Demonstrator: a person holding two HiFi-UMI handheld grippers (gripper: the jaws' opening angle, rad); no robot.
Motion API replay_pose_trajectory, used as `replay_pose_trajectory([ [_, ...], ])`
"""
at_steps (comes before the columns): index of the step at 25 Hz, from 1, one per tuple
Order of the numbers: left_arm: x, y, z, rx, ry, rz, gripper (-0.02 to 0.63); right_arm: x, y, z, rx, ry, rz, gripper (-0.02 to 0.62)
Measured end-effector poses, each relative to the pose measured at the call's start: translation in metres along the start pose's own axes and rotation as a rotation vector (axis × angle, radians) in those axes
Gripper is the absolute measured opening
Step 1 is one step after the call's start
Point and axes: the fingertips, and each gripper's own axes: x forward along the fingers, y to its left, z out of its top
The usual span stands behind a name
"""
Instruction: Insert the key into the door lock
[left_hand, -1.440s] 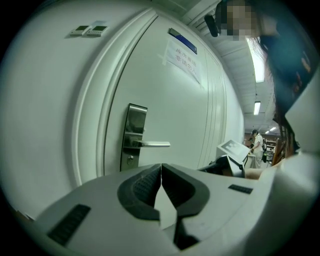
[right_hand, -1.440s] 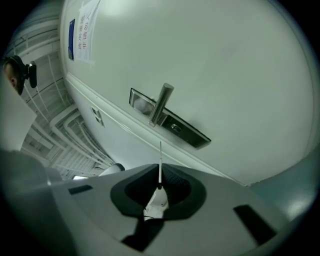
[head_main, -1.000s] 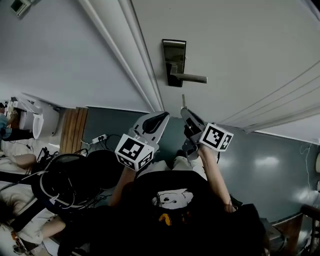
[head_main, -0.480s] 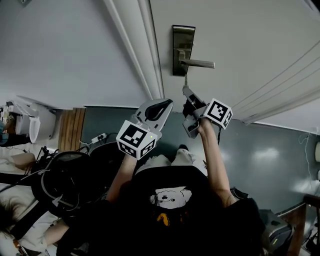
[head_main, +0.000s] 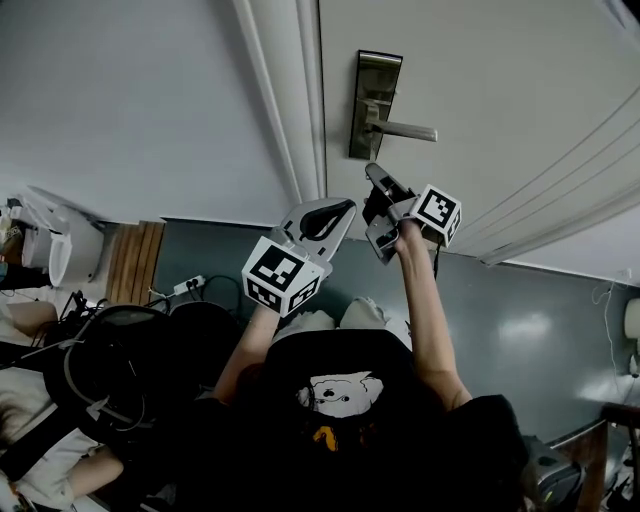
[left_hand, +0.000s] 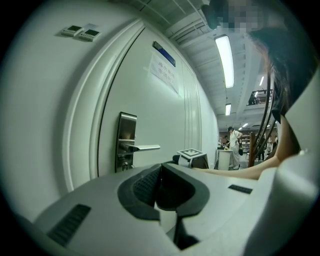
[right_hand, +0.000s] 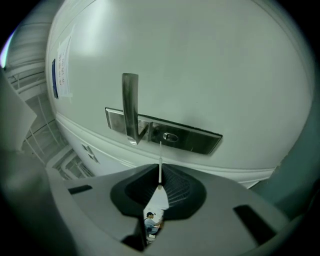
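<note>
Pinching a thin silvery metal key (right_hand: 159, 165) by its base, the right gripper (right_hand: 159, 187) has its ribbed dark jaws clamped on it just below the long brushed-steel lock plate (head_main: 373, 104) on the smooth white door (head_main: 500, 90). The key's tip sits close beside the plate's small oval keyhole (right_hand: 170, 136), not inside it. The left gripper (left_hand: 165, 207), lower and left of the plate, has its jaws pressed together with nothing between them
</note>
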Motion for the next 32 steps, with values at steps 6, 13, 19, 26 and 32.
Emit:
replay_pose_trajectory([
  [6,0.018,0.016,-0.007,0.006,0.009,-0.005,0.009,0.024,-0.016,0.012,0.063,0.003,0.016,0.021],
  [13,0.046,0.041,-0.015,-0.006,0.03,-0.002,0.009,0.053,-0.039,0.033,0.148,0.004,0.028,0.021],
  [19,0.052,0.039,-0.032,-0.002,0.026,0.002,0.009,0.055,-0.062,0.035,0.191,0.006,0.045,0.021],
  [26,0.036,0.036,-0.012,-0.01,0.024,0.012,0.009,0.053,-0.036,0.031,0.249,0.016,0.077,0.021],
  [32,0.029,0.034,0.002,-0.001,0.009,0.017,0.009,0.049,-0.028,0.03,0.303,0.005,0.096,0.021],
])
